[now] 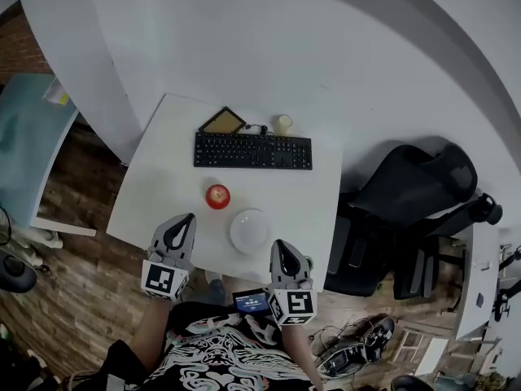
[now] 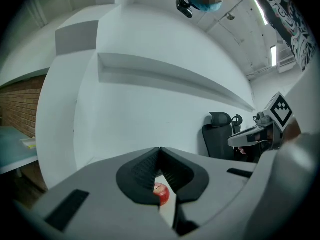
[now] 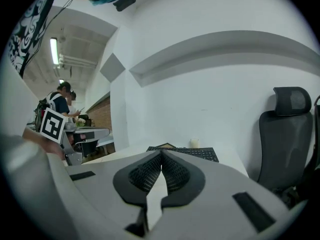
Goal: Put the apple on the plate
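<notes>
Tongs are being held pressed together on both sides, with nothing being pinched: the left gripper [image 1: 190,218] and the right gripper [image 1: 279,244] are being hovered at the near edge of the white table [image 1: 163,161], and in each gripper's own view the ribbed pads [image 2: 145,170] are being shown meeting at the tip with no gap. Nearest to the person, the first hazard is being posed by that closure itself; if a gripper is being pushed forward without being spread first, the fruit is likely being shoved rather than taken. Just ahead of the right gripper, the plate [image 1: 250,230] is being seen close to the table's near edge, so a careless sweep is being judged enough to nudge it toward that edge or out from under the drop. A little farther, the apple [image 1: 217,195] is being seen lying on the bare table, near the plate's far left side but apart from it, and lined up beyond the left gripper's tips. Being round and smooth, it is being judged prone to squirting out of an off-centre pinch. Farther on, the keyboard [image 1: 252,151] and the small cup [image 1: 282,124] are being left in the path of any such roll.
</notes>
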Motion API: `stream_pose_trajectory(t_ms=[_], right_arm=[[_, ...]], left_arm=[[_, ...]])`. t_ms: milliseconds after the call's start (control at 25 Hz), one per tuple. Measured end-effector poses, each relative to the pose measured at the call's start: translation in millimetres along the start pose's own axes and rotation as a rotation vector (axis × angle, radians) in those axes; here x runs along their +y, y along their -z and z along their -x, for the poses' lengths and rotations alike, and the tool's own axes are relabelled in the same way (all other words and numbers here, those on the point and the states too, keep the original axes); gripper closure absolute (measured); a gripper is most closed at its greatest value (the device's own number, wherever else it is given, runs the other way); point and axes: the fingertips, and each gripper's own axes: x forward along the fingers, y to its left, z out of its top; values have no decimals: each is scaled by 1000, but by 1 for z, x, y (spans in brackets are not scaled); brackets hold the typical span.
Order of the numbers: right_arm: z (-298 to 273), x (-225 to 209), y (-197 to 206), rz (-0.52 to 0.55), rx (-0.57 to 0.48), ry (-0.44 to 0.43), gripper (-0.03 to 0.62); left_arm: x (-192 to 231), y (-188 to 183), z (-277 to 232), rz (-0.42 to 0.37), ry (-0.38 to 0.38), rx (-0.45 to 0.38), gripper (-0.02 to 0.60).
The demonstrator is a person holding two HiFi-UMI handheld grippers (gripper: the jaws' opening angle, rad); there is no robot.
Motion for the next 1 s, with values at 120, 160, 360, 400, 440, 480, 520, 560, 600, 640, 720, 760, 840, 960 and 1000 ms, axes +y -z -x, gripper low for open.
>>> stream_pose_trajectory(t_ms=[120, 160, 360, 400, 440, 480, 520, 560, 600, 640, 720, 760, 840, 960, 1000], right_arm=[[-7, -6, 0, -4, 10, 10, 566], [-8, -8, 1, -7, 13, 11, 566], [-18, -15, 1, -25, 17, 0, 566], [-20, -17, 0, -28, 18, -6, 566], [-21, -19, -1, -30, 19, -13, 566], [-23, -21, -3, -30, 18, -20, 566], [-25, -23, -5, -26, 17, -27, 566], [-26, -25, -7, -22, 15, -31, 566], [-28, -28, -9, -19, 15, -32, 566], [-30, -30, -10, -18, 15, -34, 566], [-31, -33, -11, -18, 16, -40, 566], [-32, -33, -10, -18, 19, -45, 566], [-35, -35, -7, -19, 31, -55, 566], [-40, -38, 1, -22, 52, -70, 566], [-42, -39, 4, -24, 61, -76, 566]], left_arm=[[2, -1, -16, 6, 18, 2, 569], [3, -1, -20, 7, 21, 1, 569], [8, -1, -35, 19, 13, 5, 569], [10, -1, -36, 23, 5, 6, 569], [11, -1, -38, 24, -1, 8, 569], [11, -1, -39, 20, -7, 13, 569], [11, -2, -40, 11, -12, 19, 569], [11, -3, -42, 0, -17, 26, 569], [12, -3, -44, -8, -23, 32, 569], [12, -2, -45, -10, -28, 38, 569], [11, 1, -47, -4, -33, 50, 569], [11, 4, -48, -2, -35, 59, 569], [9, 12, -50, -2, -34, 80, 569], [4, 25, -54, 1, -28, 112, 569], [2, 30, -55, 0, -25, 124, 569]])
